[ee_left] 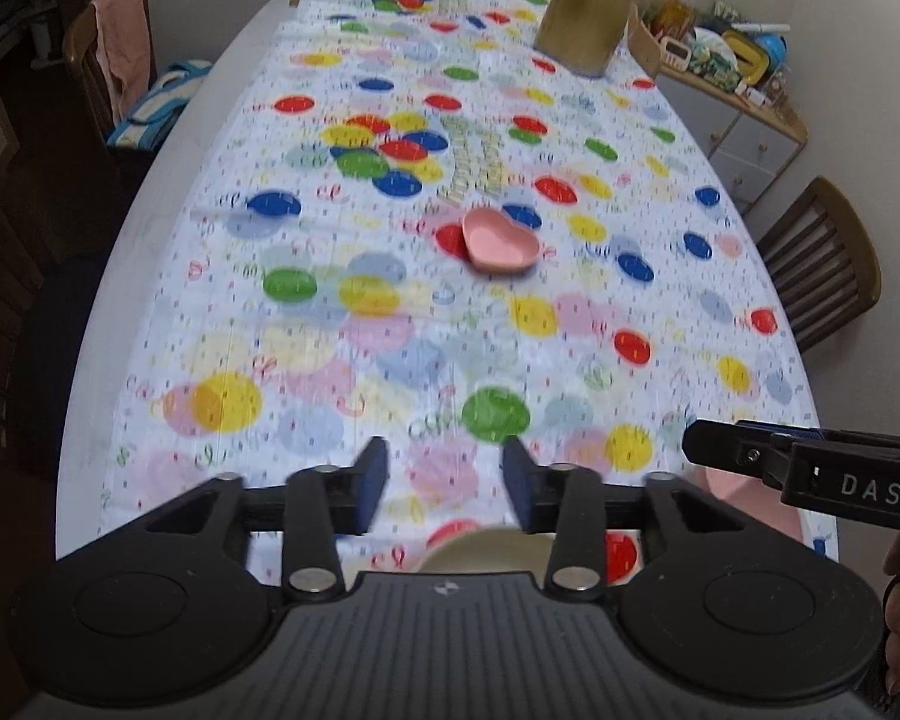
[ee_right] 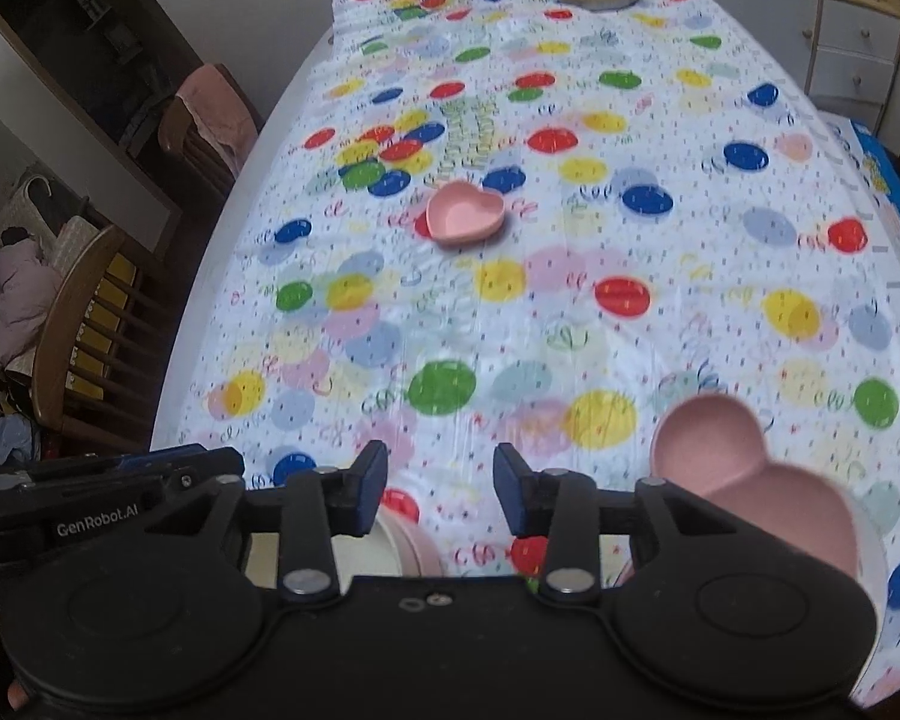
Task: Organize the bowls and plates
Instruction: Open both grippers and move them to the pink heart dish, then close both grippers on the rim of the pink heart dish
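— Two grippers are hanging over the near edge of the table point(ee_left: 168, 192), and both are standing partly open with nothing between the pads: the left gripper point(ee_left: 444, 483) and the right gripper point(ee_right: 440, 489).

— Where are the dishes sitting?

— One small pink heart bowl point(ee_right: 465, 213) is resting alone near the middle of the table. A larger pink heart plate point(ee_right: 750, 480) is lying near the near right corner, just beside the right gripper. A cream bowl point(ee_left: 480, 549) is peeking out below the left gripper's fingers.

— What could be going wrong?

— I judge the near dishes are sitting close under the tools, so a careless sweep could be knocking one toward the near edge. The plastic tablecloth point(ee_left: 306, 354) also looks slick, so a pushed dish may be sliding.

— Anything hard to read?

— Plenty. Both views are blurring, the cream bowl is mostly hidden by the gripper bodies, and whether it is stacked on another pinkish dish I cannot tell.
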### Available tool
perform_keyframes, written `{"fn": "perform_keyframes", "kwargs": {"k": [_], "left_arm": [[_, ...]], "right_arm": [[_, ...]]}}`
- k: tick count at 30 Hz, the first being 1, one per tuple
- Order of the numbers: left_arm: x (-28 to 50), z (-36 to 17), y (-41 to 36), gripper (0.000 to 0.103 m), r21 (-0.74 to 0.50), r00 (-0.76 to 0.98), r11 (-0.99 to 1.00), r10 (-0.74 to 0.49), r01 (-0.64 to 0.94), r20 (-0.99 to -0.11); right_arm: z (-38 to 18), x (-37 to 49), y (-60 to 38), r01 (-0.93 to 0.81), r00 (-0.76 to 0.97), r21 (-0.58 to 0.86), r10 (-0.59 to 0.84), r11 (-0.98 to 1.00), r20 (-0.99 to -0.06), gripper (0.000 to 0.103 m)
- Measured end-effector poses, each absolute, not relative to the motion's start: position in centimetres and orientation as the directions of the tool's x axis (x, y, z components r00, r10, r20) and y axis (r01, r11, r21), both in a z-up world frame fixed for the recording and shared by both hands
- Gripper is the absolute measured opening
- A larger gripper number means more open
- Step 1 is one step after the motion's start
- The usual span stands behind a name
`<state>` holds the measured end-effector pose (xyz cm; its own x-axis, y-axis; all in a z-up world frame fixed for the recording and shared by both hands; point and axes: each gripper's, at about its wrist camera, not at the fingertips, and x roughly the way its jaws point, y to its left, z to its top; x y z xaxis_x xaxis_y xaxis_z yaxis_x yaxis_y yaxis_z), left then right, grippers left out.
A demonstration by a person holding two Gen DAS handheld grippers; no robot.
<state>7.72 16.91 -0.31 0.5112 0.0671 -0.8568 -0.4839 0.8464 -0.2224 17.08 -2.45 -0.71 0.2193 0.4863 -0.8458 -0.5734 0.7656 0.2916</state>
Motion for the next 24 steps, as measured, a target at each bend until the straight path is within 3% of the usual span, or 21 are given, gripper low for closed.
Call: {"fn": "perform_keyframes", "kwargs": {"k": [1, 5, 6, 9, 13, 19, 24], "left_arm": [[8.1, -0.1, 17.1, 0.061, -0.217, 0.515, 0.844, 0.079, -0.49, -0.853], [10.2, 0.4, 18.1, 0.063, -0.206, 0.534, 0.846, 0.107, -0.492, -0.838], [10.7, 0.5, 18.3, 0.063, -0.206, 0.541, 0.845, 0.113, -0.494, -0.833], [12.5, 0.6, 19.1, 0.07, -0.21, 0.554, 0.841, 0.122, -0.499, -0.824], [14.9, 0.5, 20.0, 0.073, -0.236, 0.581, 0.842, 0.109, -0.486, -0.806], [19.7, -0.4, 21.1, 0.077, -0.24, 0.591, 0.853, 0.096, -0.464, -0.801], [22.8, -2.1, 21.9, 0.077, -0.24, 0.579, 0.849, 0.092, -0.471, -0.81]], "right_arm": [[-0.4, 17.5, -2.4, -0.575, 0.232, 0.288, 0.49, 0.766, -0.84, 0.044], [0.8, 19.3, -2.1, -0.579, 0.271, 0.285, 0.51, 0.764, -0.816, 0.052], [1.0, 19.8, -2.0, -0.577, 0.282, 0.285, 0.514, 0.765, -0.81, 0.058], [1.5, 21.3, -1.6, -0.578, 0.313, 0.27, 0.515, 0.77, -0.798, 0.065], [1.3, 23.3, -1.0, -0.579, 0.327, 0.264, 0.516, 0.772, -0.792, 0.079], [-0.1, 26.5, 0.3, -0.584, 0.332, 0.258, 0.516, 0.77, -0.789, 0.092], [-1.6, 29.1, 1.5, -0.572, 0.331, 0.253, 0.501, 0.78, -0.8, 0.095]]}}
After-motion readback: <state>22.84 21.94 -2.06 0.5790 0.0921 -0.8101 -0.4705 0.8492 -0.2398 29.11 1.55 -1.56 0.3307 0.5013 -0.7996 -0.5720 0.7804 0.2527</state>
